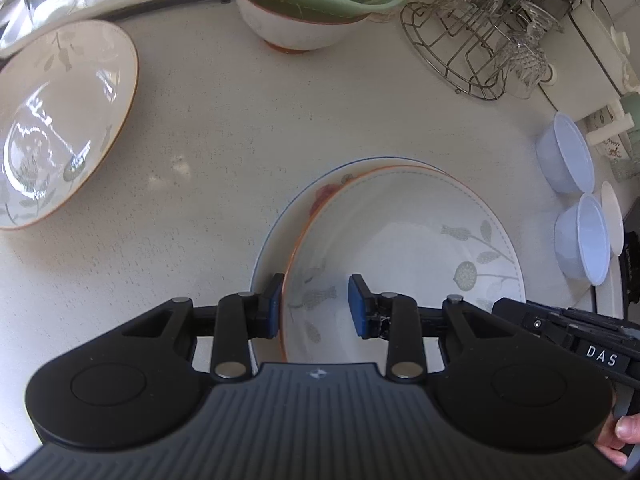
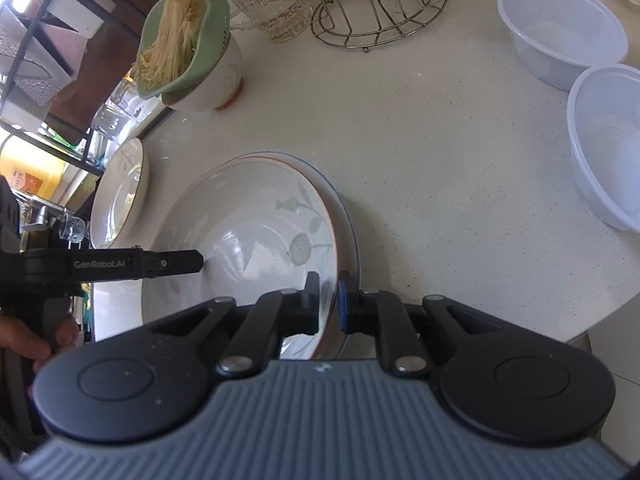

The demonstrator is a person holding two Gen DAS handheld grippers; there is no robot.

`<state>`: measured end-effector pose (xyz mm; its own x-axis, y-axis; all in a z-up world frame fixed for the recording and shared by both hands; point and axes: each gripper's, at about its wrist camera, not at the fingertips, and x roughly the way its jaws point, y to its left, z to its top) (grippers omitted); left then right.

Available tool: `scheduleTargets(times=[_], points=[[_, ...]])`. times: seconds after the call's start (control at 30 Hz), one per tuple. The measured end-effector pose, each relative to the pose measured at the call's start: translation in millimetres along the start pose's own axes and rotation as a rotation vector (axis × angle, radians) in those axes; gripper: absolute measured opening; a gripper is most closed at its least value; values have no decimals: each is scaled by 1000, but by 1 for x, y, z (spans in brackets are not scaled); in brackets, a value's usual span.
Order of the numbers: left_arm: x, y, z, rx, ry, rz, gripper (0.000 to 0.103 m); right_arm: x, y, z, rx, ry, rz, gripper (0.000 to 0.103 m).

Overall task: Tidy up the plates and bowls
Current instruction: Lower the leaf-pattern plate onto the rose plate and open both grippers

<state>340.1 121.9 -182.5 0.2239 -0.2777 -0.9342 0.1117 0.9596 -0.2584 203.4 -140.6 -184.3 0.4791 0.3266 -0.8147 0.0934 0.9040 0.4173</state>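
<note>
A white deep plate with an orange rim and grey leaf pattern [image 1: 400, 232] [image 2: 248, 200] lies on a flatter blue-rimmed plate [image 1: 269, 248] [image 2: 349, 220] on the pale counter. My right gripper [image 2: 330, 304] is shut on the orange-rimmed plate's near right rim. My left gripper [image 1: 316, 306] straddles the opposite rim, one pad outside and one inside the plate, with a wide gap and no pressing. A second leaf-patterned plate [image 1: 60, 120] [image 2: 120, 196] sits apart to the left.
A white bowl holding a green colander of noodles [image 1: 304, 20] [image 2: 200, 76] stands at the back. A wire rack with glasses [image 1: 480, 40] [image 2: 380, 12] is beside it. Two translucent plastic bowls [image 1: 566, 156] [image 2: 608, 148] sit at the right, near the counter edge [image 2: 600, 320].
</note>
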Motion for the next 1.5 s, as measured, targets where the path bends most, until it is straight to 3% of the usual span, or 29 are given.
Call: scheduleTargets(times=[0.3, 0.63, 0.9, 1.27, 1.5], points=[[-2, 5, -2, -42, 6, -16, 42, 4, -5, 2, 43, -22, 20, 12], [-11, 26, -5, -219, 9, -101, 45, 11, -3, 7, 31, -3, -5, 11], [-25, 34, -12, -267, -3, -108, 45, 21, 0, 15, 17, 42, -7, 12], [-59, 21, -11, -215, -65, -82, 45, 13, 8, 25, -4, 30, -46, 12], [-84, 4, -11, -139, -141, -83, 45, -20, 22, 24, -108, -104, -49, 13]])
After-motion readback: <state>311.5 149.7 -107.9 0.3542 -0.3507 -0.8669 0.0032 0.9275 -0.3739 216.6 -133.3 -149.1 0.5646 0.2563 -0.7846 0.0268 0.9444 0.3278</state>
